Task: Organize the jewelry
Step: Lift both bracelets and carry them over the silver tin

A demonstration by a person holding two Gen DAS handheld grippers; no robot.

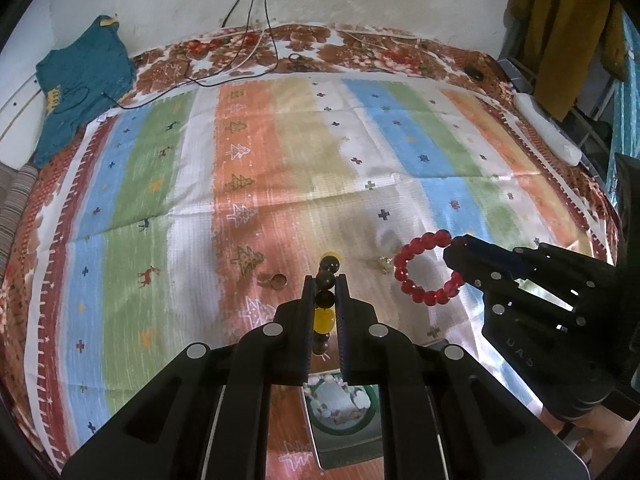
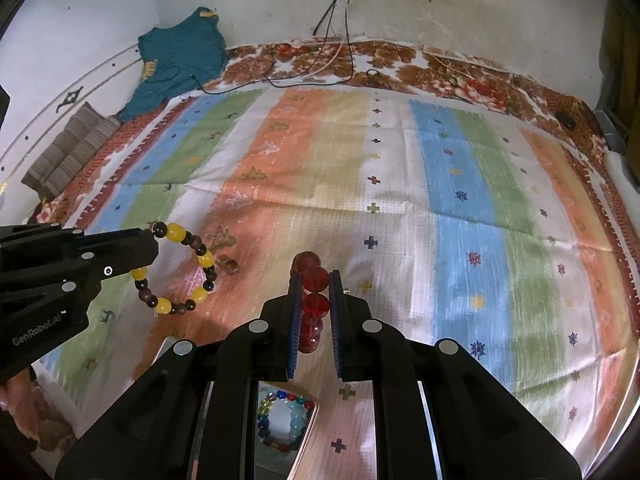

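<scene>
**Two bracelets held up over the striped cloth**

Nearest the cameras, at the bed's near edge, a shiny tray (image 2: 308,420) lies on the striped cloth (image 1: 280,160). It holds beaded bracelets: pale and green beads show in the left wrist view, blue, red and yellow ones in the right wrist view.

Above the tray, the left hand-held gripper (image 1: 325,280) is clamped on a yellow-and-brown bracelet (image 2: 176,268). Its beads sit squeezed between the two fingers, and the loop hangs free of the cloth, as the right wrist view shows.

Just to its right, the right hand-held gripper (image 2: 312,284) is clamped on a red bead bracelet (image 1: 428,268). The red beads are pinched between its blue-padded fingers, and the ring stands clear above the cloth. The two bracelets are near each other but apart.

On the cloth between and a little beyond the two grippers lies a small brown ring (image 1: 279,281), and a small pale gold trinket (image 1: 382,264) sits just left of the red bracelet in the left wrist view; its form is too blurred to tell.

Farther off, the cloth runs to a floral bedsheet (image 1: 312,46) at the far edge, where dark cables (image 1: 256,12) trail down from the wall. A teal garment (image 1: 84,80) lies at the far left corner.
</scene>
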